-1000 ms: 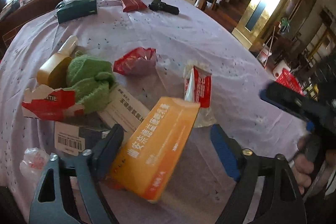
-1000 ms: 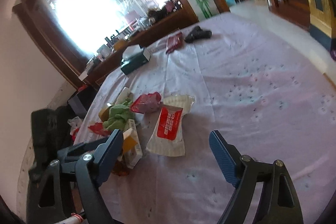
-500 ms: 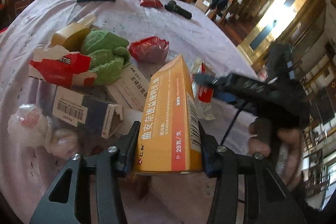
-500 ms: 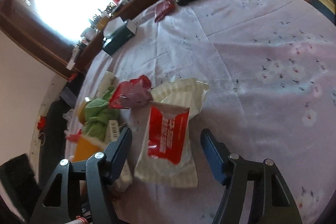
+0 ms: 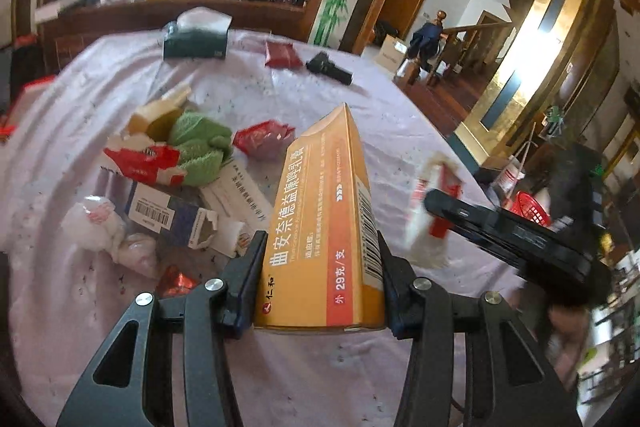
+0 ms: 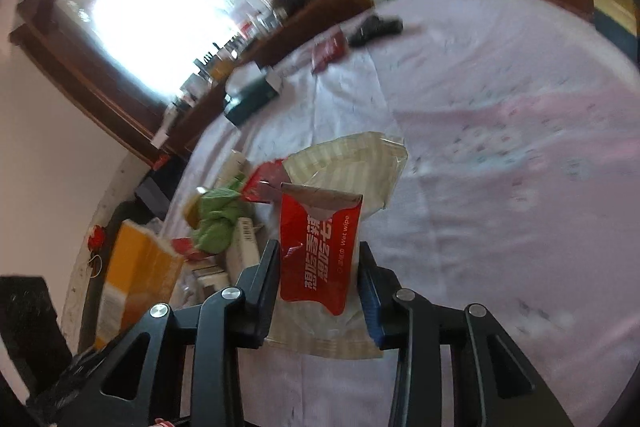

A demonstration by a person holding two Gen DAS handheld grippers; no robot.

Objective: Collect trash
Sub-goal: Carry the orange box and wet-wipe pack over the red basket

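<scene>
Wood-panelled room with a bright window, a stair beyond; round tabletop (image 5: 400,115) under a lilac flowered cloth, littered at the near left.

Biggest piece in play: orange carton (image 5: 320,227), clamped across its short end by the left hand-held gripper (image 5: 320,281), pads flat on both side panels, long axis pointing away, apparently lifted off the cloth. Likely empty, so light; stiff along the edges but prone to denting in the middle of a panel. Best held as now, near the closed end where the folds give strength.

Next: wet-wipe pack (image 6: 320,247), red label on a pale striped pouch, between the fingers of the right hand-held gripper (image 6: 318,287), jaws closing, pads touching or nearly touching its sides, though a firm pinch cannot be confirmed. Soft, crinkly, slick film; probably collapses and may slide. Safer taken low across the full body than by the loose top flap.

Remaining on the cloth: green cloth (image 5: 200,147), torn red-and-white box (image 5: 140,159), barcoded box (image 5: 168,215), crumpled red wrapper (image 5: 260,139). All look light; wrappers likely to spring or slip.
</scene>
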